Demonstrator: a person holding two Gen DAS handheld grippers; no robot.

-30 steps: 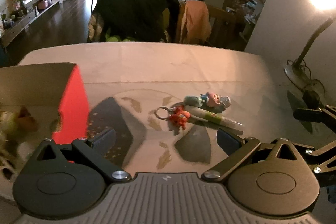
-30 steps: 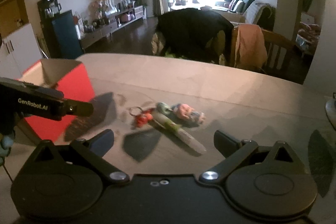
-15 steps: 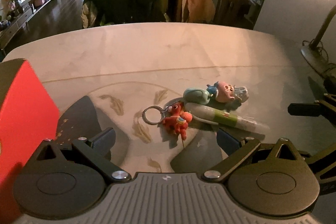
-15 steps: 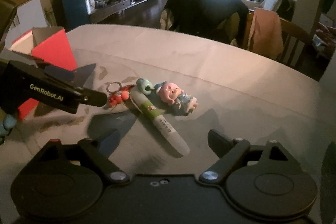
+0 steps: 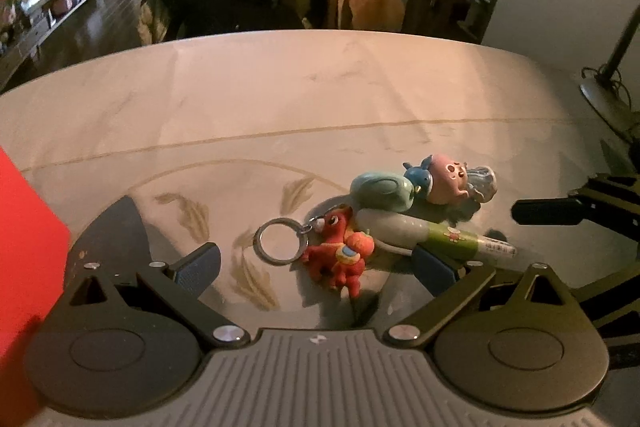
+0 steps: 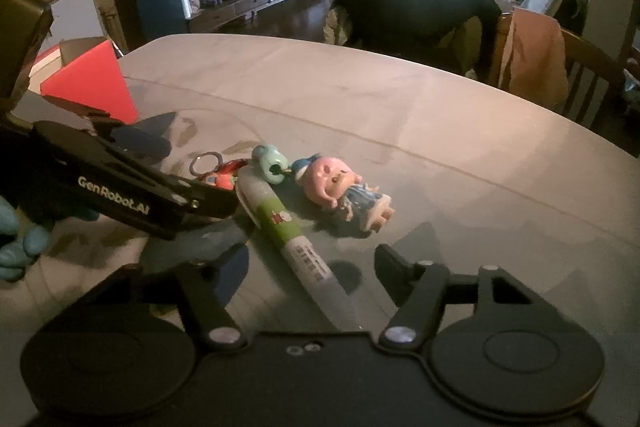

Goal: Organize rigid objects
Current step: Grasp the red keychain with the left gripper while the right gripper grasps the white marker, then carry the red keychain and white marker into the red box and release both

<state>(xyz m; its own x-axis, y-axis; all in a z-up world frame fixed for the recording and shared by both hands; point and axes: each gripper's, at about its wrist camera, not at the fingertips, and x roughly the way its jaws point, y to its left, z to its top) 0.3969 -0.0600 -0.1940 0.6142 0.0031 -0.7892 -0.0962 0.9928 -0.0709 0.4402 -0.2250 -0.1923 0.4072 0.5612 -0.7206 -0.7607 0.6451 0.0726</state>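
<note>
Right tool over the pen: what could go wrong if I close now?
1. The right tool is closing around the pen, whose cap end touches the teal charm and pink doll; lifting could drag them.
2. The left tool straddles the red horse keychain close by, with one finger at the pen; the tools may collide.

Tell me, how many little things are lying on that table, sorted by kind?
Keychain charms: 1, the red horse keychain
Toy figures: 2, the pink-headed doll and the teal snail-like charm
Pens: 1, the green and white pen
Boxes: 1, the red box
Total: 5
</note>
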